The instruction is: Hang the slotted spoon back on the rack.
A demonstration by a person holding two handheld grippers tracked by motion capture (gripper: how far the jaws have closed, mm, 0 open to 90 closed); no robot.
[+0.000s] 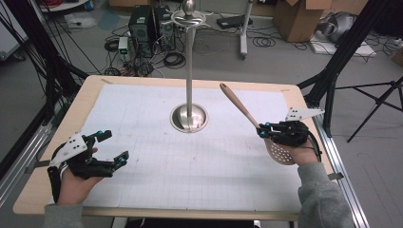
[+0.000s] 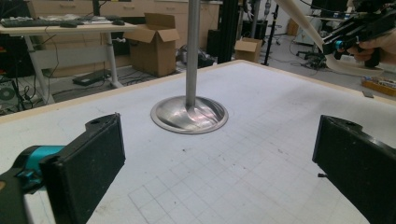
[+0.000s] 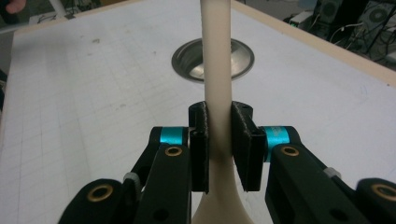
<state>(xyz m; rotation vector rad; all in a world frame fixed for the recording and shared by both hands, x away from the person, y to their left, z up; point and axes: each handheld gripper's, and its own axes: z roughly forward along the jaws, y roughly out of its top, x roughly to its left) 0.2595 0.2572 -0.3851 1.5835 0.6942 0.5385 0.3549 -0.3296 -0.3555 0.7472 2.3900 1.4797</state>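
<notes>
The desk (image 1: 142, 199) holds a metal stand (image 1: 189, 116) in the middle, near the far edge. The spoon (image 1: 240, 107) is already lifted, by the right edge, pinched in the right tongs (image 1: 264, 130). Hanging it looks left to do. The left tongs (image 1: 111, 147) are spread, holding nothing. Nothing blocks the way.

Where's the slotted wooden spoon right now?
The slotted spoon is clamped by its handle in the right gripper, above the table's right side in the high view, handle slanting up toward the metal stand.
</notes>
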